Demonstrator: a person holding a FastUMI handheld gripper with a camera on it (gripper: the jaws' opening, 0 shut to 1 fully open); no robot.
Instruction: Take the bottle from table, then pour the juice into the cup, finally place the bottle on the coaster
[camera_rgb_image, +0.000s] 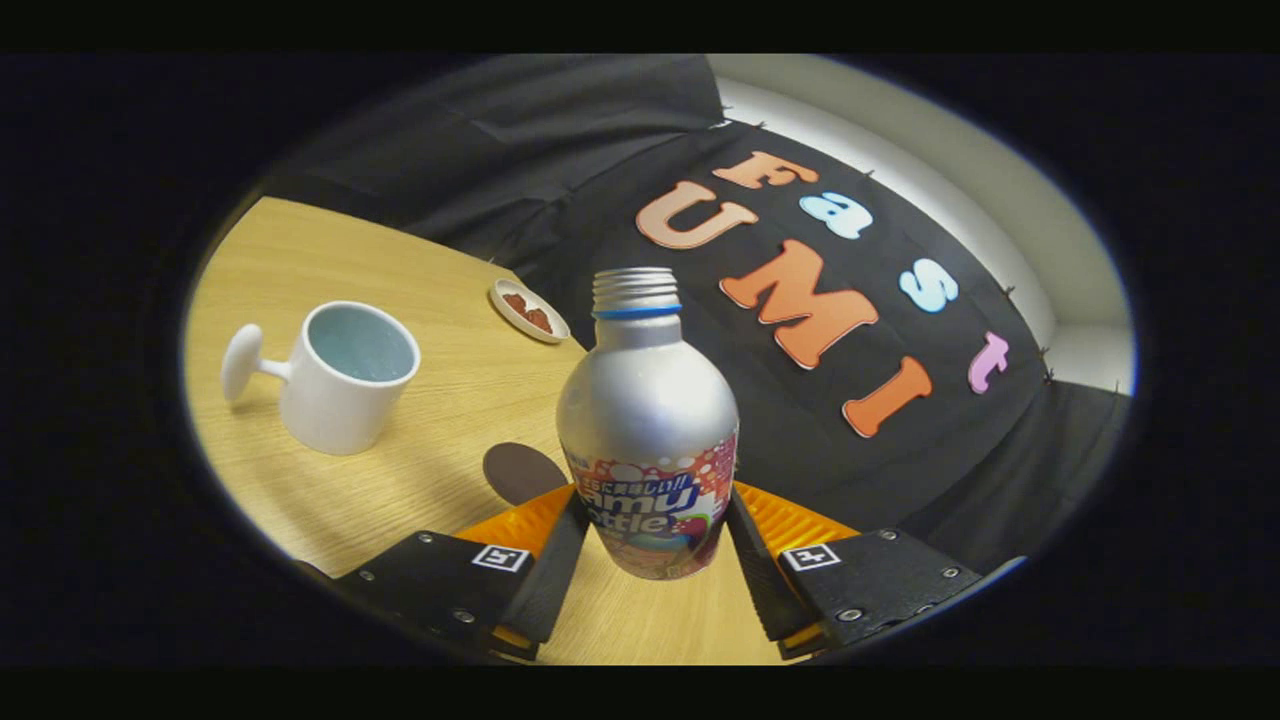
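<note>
While my hand-held gripper (650, 540) clamps the uncapped bottle (648, 420) low on its body, any slip risks spilling juice short of the cup (345, 378) at ten o'clock.

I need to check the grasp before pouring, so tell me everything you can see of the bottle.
The bottle is silver and looks like metal, with rounded shoulders, a threaded neck, a blue ring under the threads and no cap on. A colourful printed label wraps its lower body. It stands roughly upright between the fingers of the gripper, which press on its label from both sides. Whether its base rests on the wooden table or is lifted just above it cannot be told. The white cup stands apart from it.
</note>
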